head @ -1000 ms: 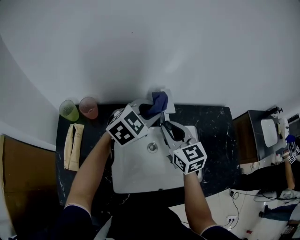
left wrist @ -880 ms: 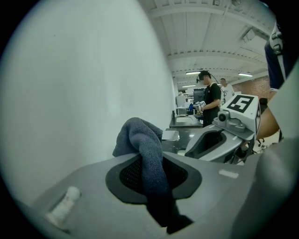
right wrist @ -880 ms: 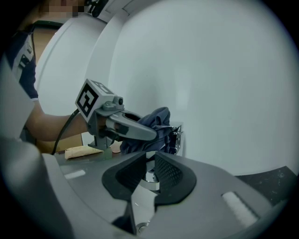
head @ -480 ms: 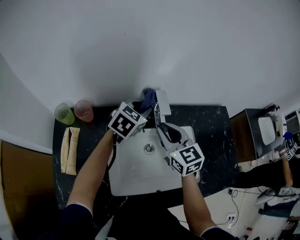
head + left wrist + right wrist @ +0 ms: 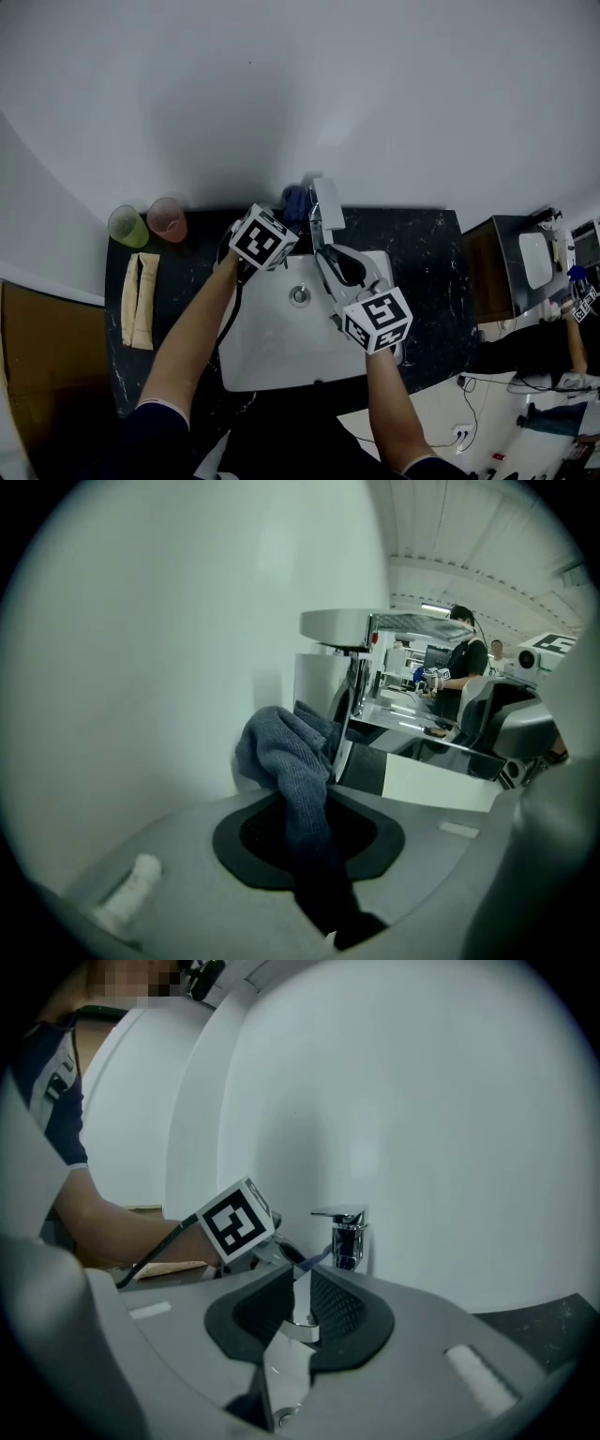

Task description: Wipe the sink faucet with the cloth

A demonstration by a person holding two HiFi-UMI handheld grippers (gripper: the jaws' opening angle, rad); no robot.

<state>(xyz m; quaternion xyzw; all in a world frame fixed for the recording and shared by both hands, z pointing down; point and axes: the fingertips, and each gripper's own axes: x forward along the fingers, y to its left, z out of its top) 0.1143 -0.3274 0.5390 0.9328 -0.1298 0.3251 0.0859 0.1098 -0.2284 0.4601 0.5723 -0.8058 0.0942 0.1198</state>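
while right hand-held gripper clamps faucet spout, left hand-held gripper grips cloth touching faucet body.

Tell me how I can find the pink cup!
Look at the black counter around the white sink. In its far left corner, by the wall, stand two cups. The pink cup is the one nearer the sink, beside the green cup.

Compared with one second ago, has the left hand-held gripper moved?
Yes. The left hand-held gripper carried the cloth off the faucet top to its left side in head view.
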